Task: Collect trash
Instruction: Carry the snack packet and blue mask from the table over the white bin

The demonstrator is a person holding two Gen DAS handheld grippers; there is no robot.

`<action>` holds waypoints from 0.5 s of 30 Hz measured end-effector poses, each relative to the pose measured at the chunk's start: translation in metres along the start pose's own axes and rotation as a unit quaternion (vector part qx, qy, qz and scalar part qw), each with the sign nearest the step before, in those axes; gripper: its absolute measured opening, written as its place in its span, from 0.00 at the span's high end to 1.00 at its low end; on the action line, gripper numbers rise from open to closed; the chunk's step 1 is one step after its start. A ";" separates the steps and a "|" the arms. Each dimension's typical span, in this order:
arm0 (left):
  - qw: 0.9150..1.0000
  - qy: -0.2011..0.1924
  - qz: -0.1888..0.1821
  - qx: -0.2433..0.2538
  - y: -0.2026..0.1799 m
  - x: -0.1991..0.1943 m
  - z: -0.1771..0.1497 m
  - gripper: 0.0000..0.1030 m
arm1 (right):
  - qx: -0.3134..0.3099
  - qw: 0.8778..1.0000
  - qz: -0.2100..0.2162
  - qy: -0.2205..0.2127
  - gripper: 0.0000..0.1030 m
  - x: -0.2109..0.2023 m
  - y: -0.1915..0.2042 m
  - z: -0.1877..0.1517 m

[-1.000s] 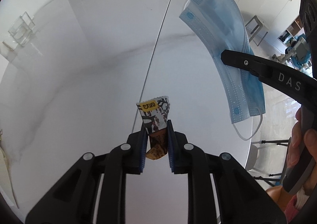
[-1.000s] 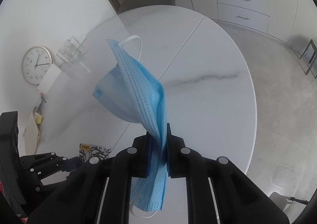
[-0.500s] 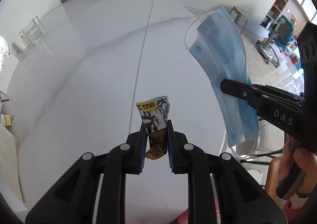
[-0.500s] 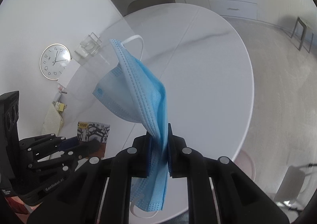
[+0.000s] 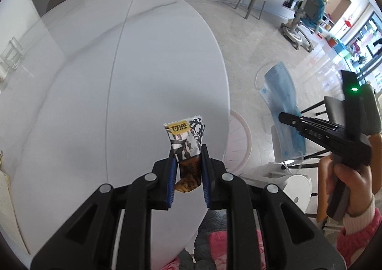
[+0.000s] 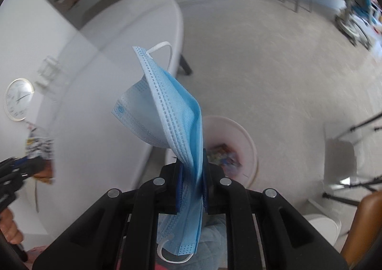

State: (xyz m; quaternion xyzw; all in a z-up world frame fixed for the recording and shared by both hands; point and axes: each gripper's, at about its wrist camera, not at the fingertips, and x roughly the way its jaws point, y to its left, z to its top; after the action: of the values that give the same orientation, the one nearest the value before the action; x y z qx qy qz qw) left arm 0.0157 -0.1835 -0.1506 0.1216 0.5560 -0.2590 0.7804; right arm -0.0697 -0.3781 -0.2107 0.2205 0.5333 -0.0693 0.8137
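Left wrist view: I'm holding a snack wrapper (image 5: 187,148) in the left gripper (image 5: 187,169), jaws pinching narrow on its lower brown part, printed top sticking up past the tips. It's hanging above the near right edge of the white table (image 5: 95,93), not touching it.

I'm also carrying a blue face mask (image 6: 172,121) in the right gripper (image 6: 192,188), jaws clamping tight on the folded middle, one ear loop poking up, the other dangling below the fingers. Seen from the left camera, mask (image 5: 284,112) and right gripper (image 5: 286,119) are hanging over the floor, well off the table's right edge.

Pink bin (image 6: 248,148) is sitting on the floor just beside the table's right edge. In the right wrist view it's lying just past the mask, with some colourful scraps already inside; that view is blurring, so I can't tell what they are. From the left camera only its rim (image 5: 243,136) is peeking out from behind the table edge.

Progress, my read: both pickups are done and the visible tabletop is looking bare of trash. A clear holder (image 5: 10,55) is standing at the far left edge; I'm not counting it as trash. Left to do: get each piece over the bin and release, mask likely going first. Risk: the mask is floppy and may be snagging on a finger by its loop.
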 end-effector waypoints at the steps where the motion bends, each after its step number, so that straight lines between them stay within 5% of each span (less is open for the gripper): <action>1: 1.000 0.000 -0.001 0.007 -0.008 0.003 0.000 0.83 | 0.007 1.000 -0.005 0.008 0.86 0.010 -0.009 -0.001; 10: 0.999 0.016 0.005 0.031 -0.039 0.022 0.002 0.83 | 0.004 0.997 -0.009 0.078 0.85 0.103 -0.029 0.001; 12: 0.999 0.019 0.006 0.031 -0.043 0.024 -0.001 0.83 | -0.008 0.996 -0.015 0.086 0.78 0.115 -0.026 0.002; 15: 0.999 0.022 0.007 0.034 -0.049 0.027 0.002 0.83 | -0.018 0.995 -0.010 0.093 0.52 0.127 -0.016 0.004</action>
State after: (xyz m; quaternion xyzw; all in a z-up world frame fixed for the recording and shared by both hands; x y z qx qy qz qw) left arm -0.0024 -0.2325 -0.1699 0.1580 0.5625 -0.2696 0.7655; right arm -0.0186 -0.3780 -0.3282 0.2058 0.6104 -0.0468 0.7635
